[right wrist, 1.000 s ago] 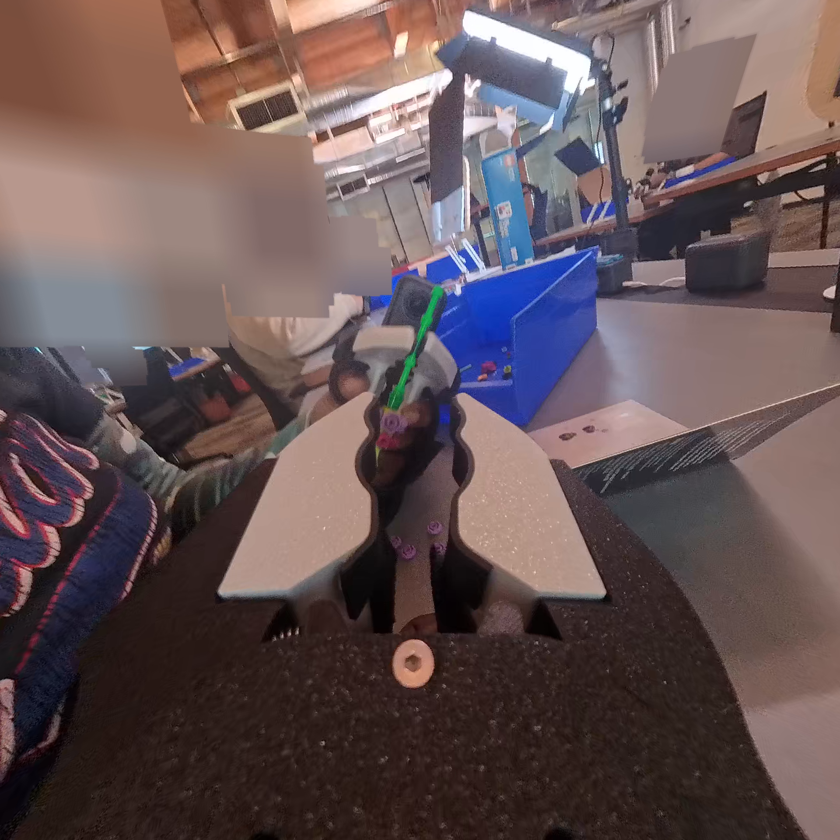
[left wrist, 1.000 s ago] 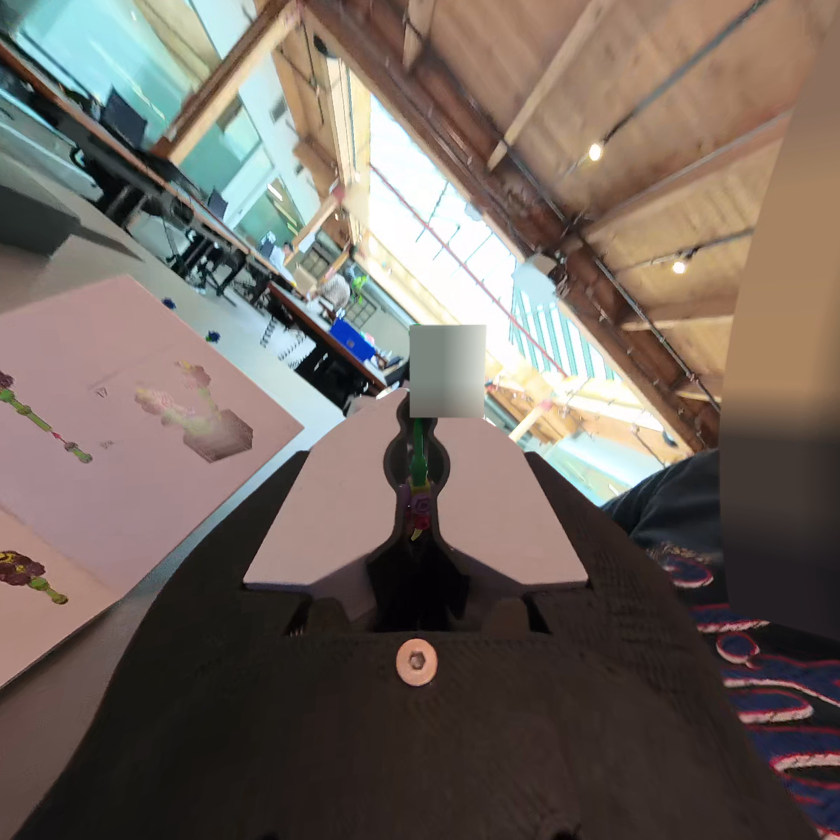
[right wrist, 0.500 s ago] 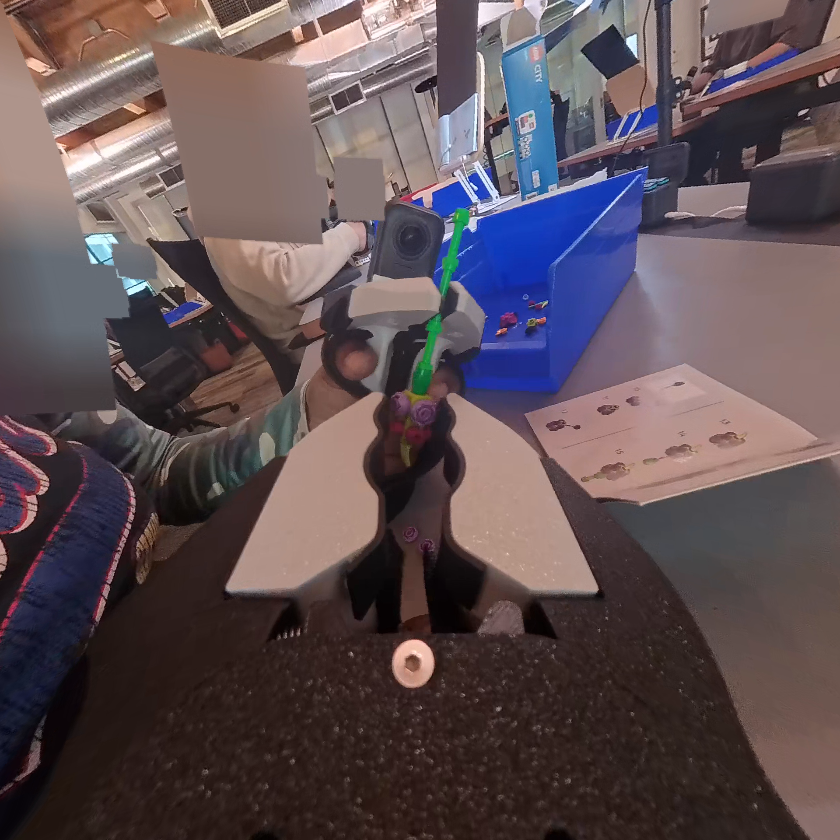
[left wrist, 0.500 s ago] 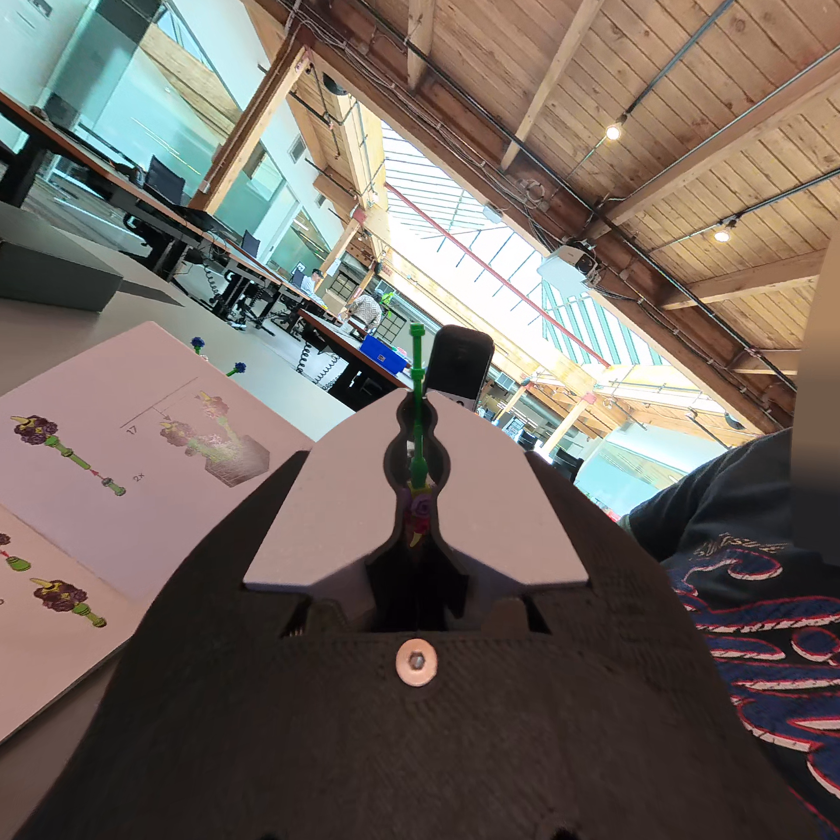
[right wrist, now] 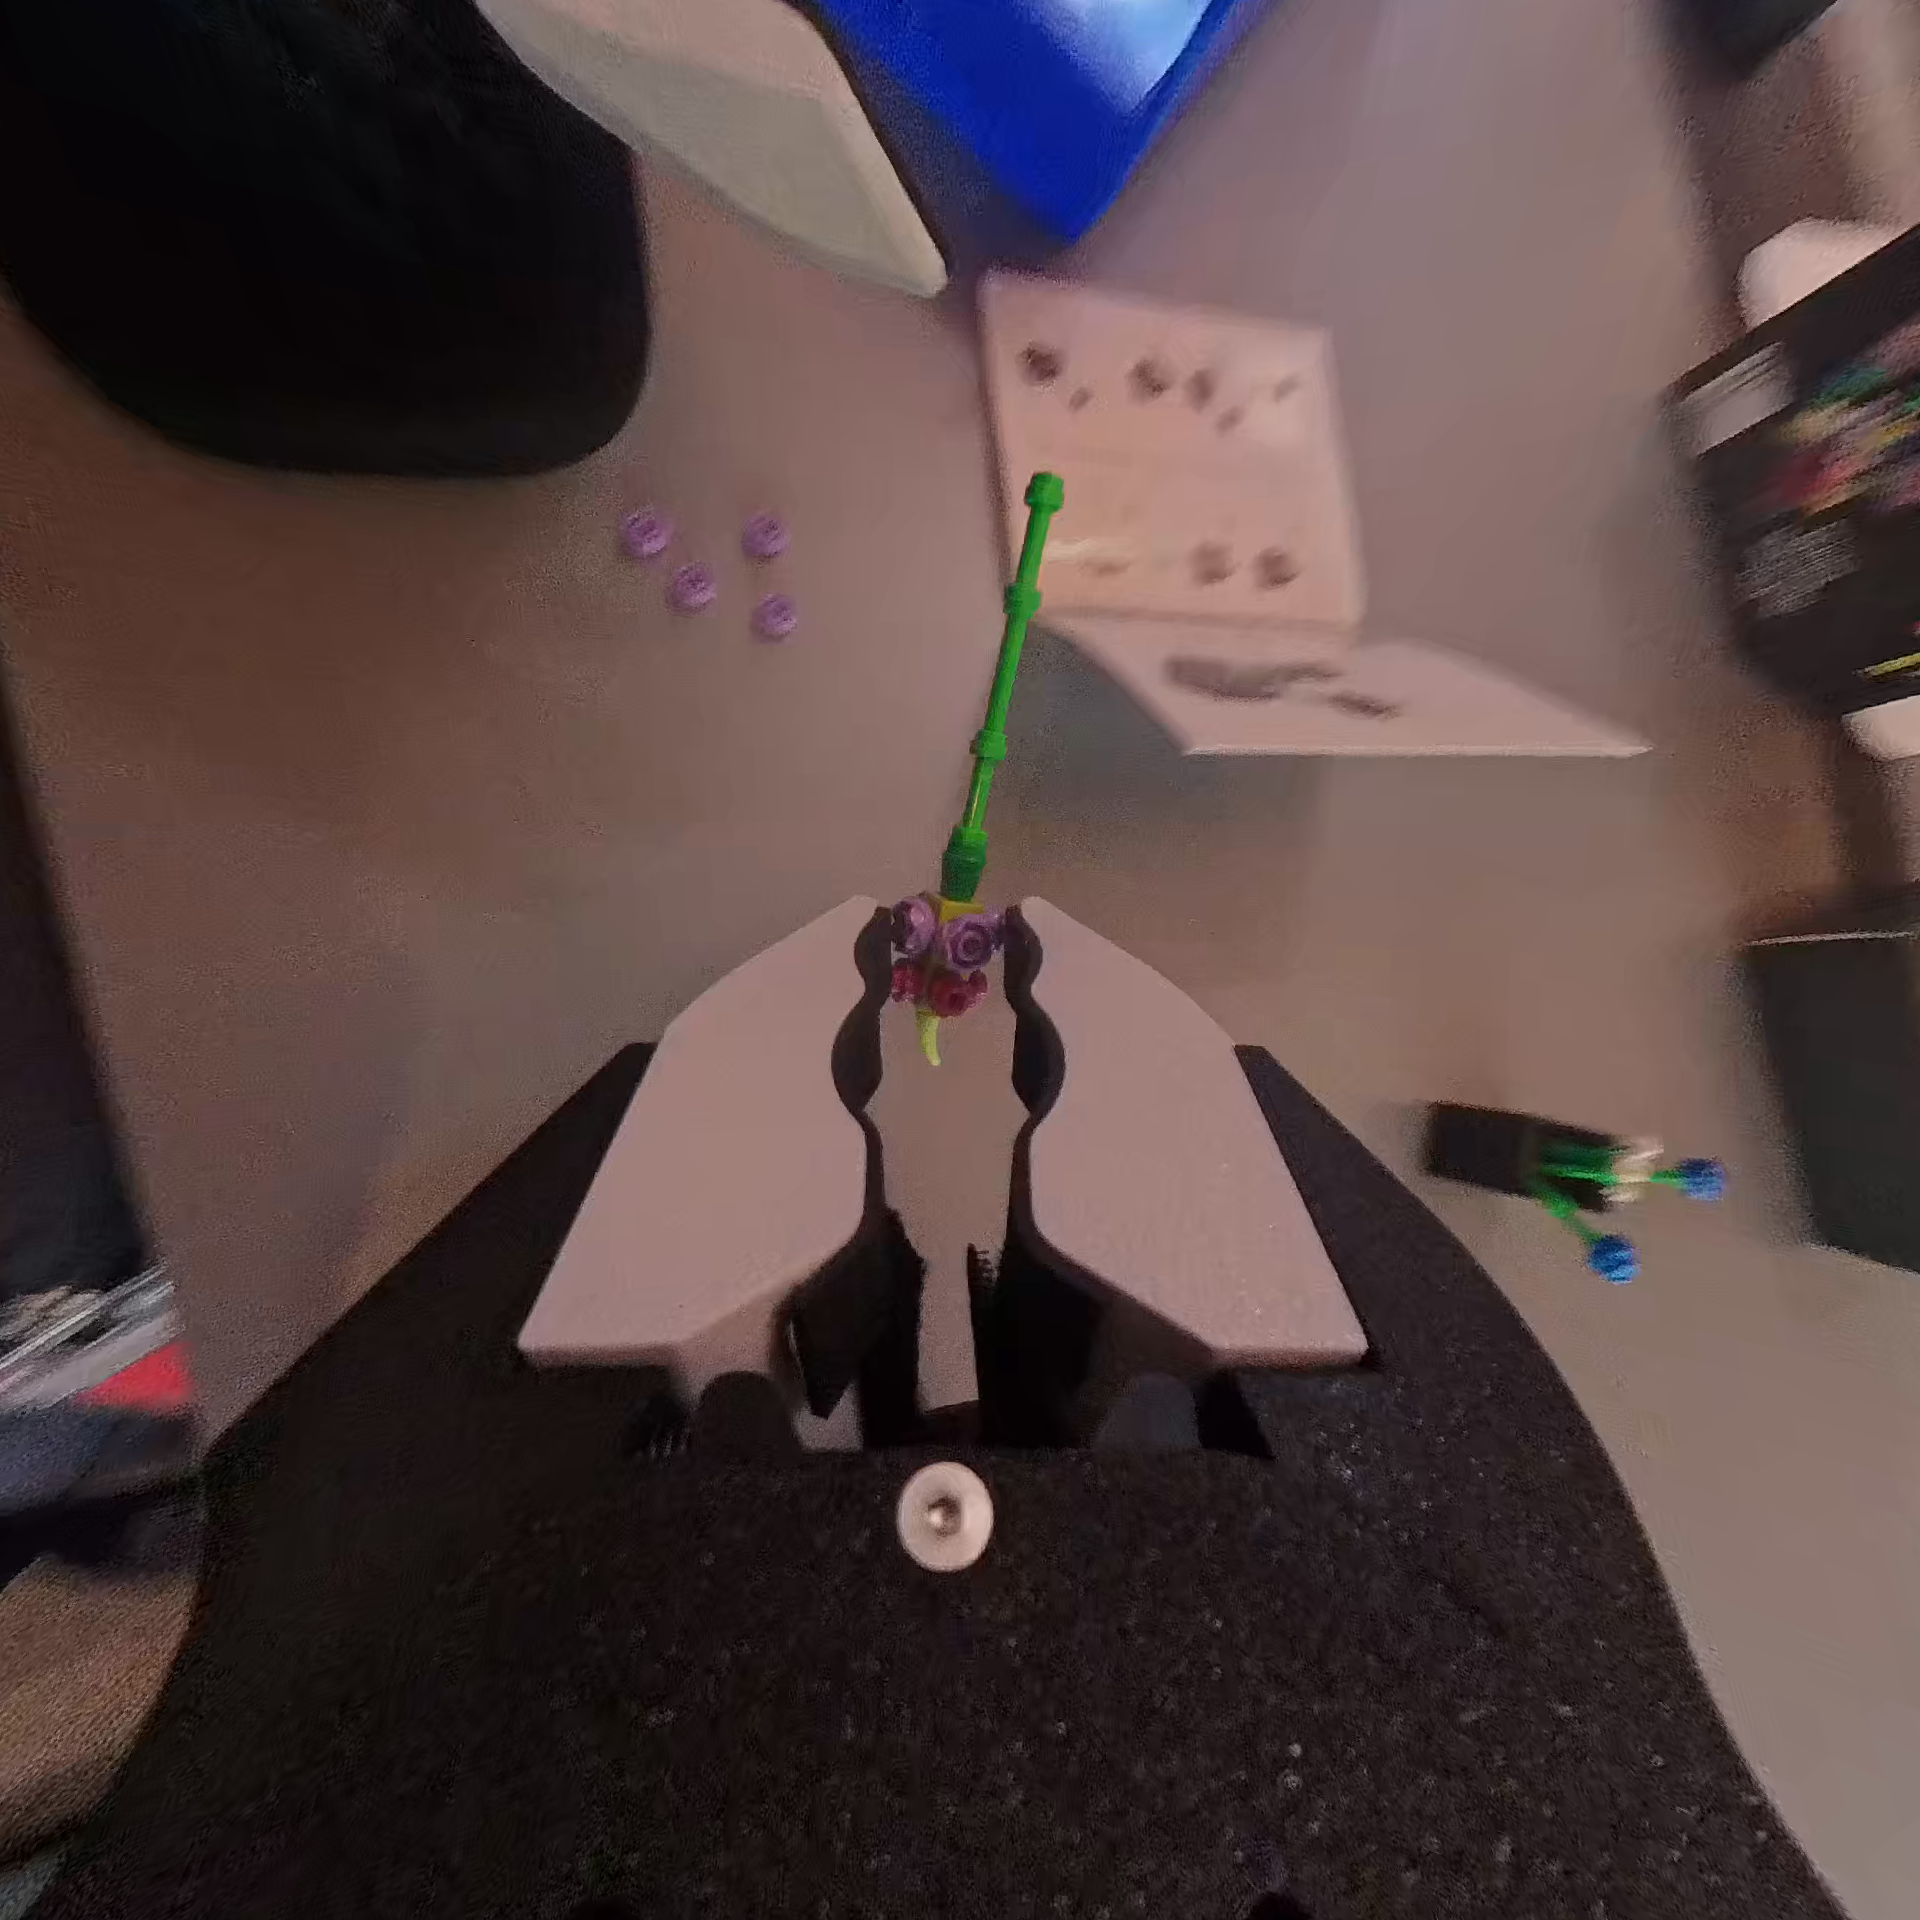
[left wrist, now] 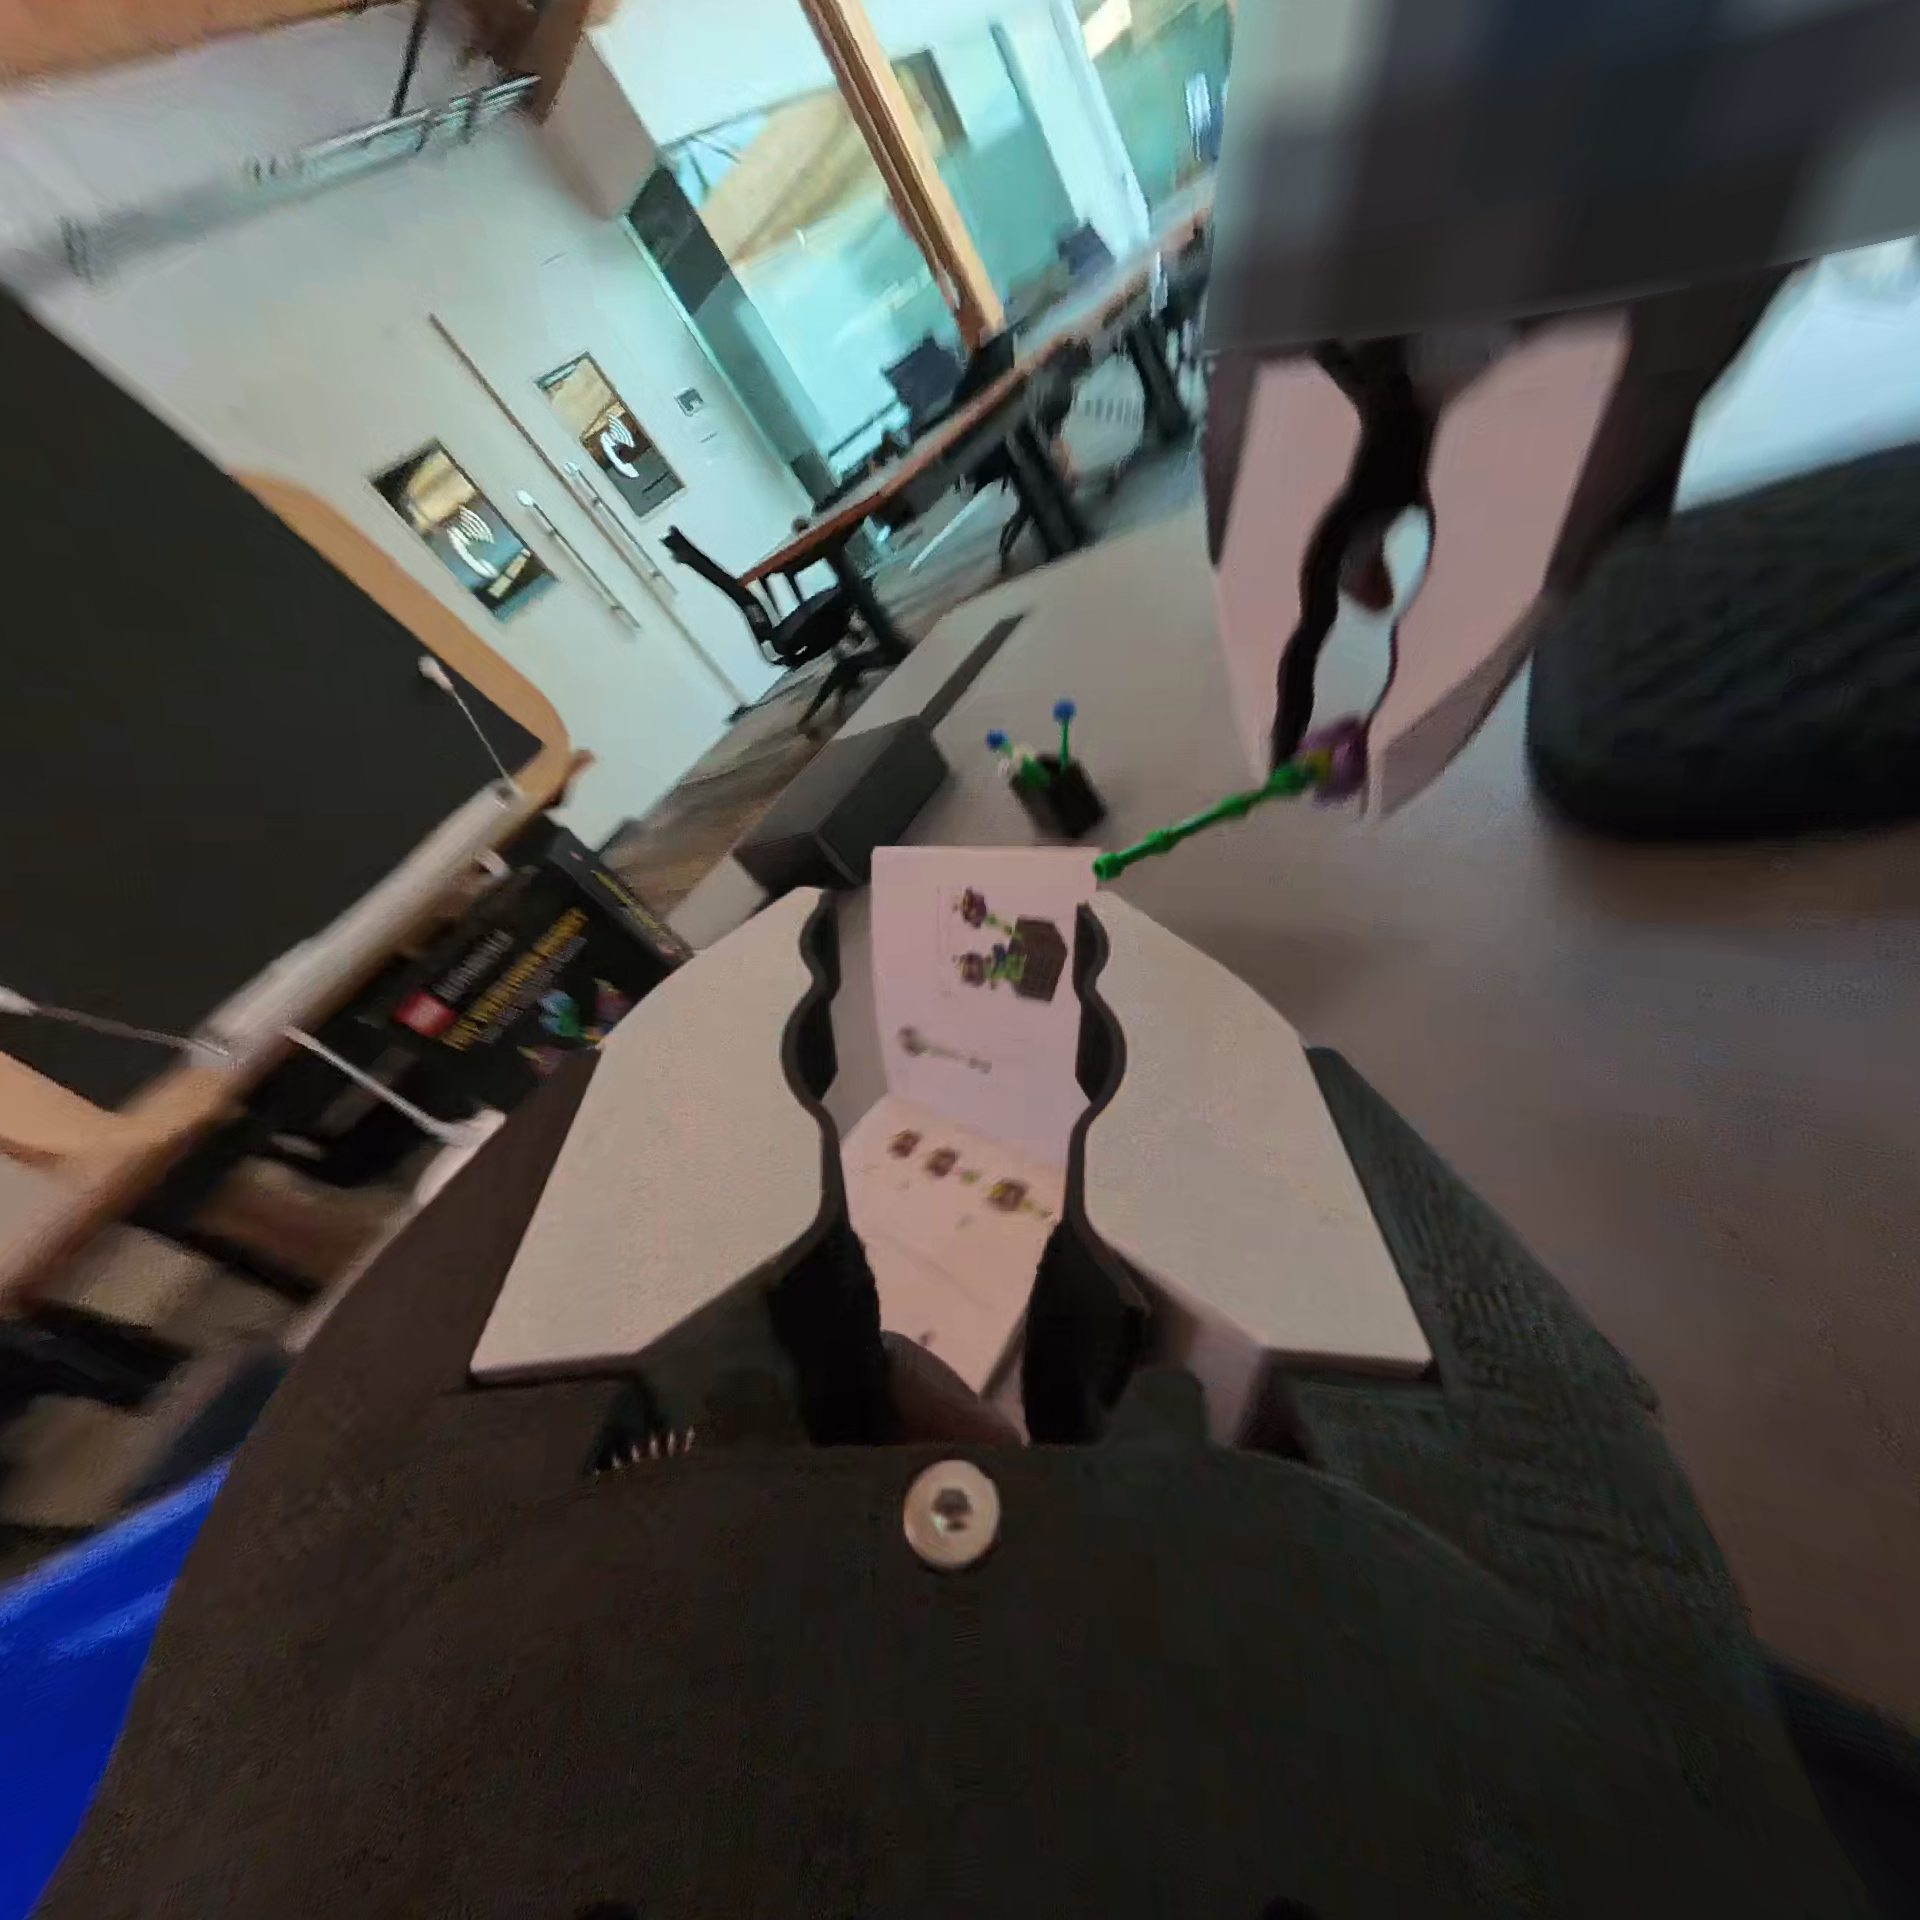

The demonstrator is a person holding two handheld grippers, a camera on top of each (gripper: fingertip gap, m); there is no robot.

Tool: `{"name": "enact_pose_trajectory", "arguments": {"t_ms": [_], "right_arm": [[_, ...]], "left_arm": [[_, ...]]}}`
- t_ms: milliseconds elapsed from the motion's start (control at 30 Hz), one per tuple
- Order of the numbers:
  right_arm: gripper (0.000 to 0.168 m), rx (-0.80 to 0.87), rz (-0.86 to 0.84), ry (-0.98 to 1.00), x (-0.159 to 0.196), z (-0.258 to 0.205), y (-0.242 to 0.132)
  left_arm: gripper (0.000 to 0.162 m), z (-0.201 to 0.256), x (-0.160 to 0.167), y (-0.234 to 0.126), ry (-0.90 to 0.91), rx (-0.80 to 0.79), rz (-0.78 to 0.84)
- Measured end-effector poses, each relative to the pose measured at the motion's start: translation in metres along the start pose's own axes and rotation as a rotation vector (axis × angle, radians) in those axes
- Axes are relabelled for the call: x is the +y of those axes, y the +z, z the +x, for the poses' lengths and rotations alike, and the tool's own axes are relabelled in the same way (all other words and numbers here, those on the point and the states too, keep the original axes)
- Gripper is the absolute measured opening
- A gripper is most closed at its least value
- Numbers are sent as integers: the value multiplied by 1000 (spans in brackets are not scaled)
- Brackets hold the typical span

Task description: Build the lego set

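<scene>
Green and purple lego flower stem (right wrist: 992,727) clamped by its blossom cluster at the very tips of the right gripper (right wrist: 951,940); stalk jutting forward past the fingertips and leaning slightly right, free end well out ahead over the grey table (right wrist: 416,831). Fingers parted only as far as the blossoms' width, both inner edges touching the purple and red studs.

Four loose lilac round studs (right wrist: 712,571) lying on the table ahead and to the left of that gripper, well apart from the stem. Open instruction booklet (right wrist: 1174,488) ahead and to the right, just beyond the stalk's end. Black lego pot with blue flowers (right wrist: 1558,1169) off to the right, level with the fingers. Blue bin (right wrist: 1039,114) far ahead, at the top edge. Dark set box (right wrist: 1818,468) at the far right, blurred.

Left gripper (left wrist: 951,920) spread wide, nothing between the fingers; only the booklet (left wrist: 977,997) visible through the gap, lying on the table under and beyond the tips. Seen from this side, right gripper (left wrist: 1340,758) up ahead and to the right, pointing down, the flower stem (left wrist: 1216,816) pinched at its tips, stalk slanting down and left, its free end just beyond the left gripper's right fingertip. Black pot with blue flowers (left wrist: 1055,779) farther ahead, past the booklet. Dark box (left wrist: 509,997) to the left of the fingers. Heavy motion blur in both views.
</scene>
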State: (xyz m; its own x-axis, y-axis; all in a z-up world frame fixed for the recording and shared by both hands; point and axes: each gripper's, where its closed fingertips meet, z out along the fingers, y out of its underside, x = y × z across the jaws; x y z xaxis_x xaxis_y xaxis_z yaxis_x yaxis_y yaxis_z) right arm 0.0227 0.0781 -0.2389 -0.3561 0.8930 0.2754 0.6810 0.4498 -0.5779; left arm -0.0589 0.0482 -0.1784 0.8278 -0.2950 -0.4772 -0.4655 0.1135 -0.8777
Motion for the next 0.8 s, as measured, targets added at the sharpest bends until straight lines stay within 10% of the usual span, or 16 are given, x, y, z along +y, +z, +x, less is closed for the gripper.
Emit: {"name": "enact_pose_trajectory", "arguments": {"t_ms": [200,467,600,800], "right_arm": [[21,-238,-131,145,6,-20,-9],[21,-339,-198,141,0,-33,-12],[31,-343,-64,164,-18,-28,-23],[60,-227,584,245,-79,7,-71]], "left_arm": [[36,42,15,15,759,32,-230],[11,62,19,30,920,72,-261],[5,59,17,29,729,65,-235],[5,48,-5,30,-169,197,20]]}}
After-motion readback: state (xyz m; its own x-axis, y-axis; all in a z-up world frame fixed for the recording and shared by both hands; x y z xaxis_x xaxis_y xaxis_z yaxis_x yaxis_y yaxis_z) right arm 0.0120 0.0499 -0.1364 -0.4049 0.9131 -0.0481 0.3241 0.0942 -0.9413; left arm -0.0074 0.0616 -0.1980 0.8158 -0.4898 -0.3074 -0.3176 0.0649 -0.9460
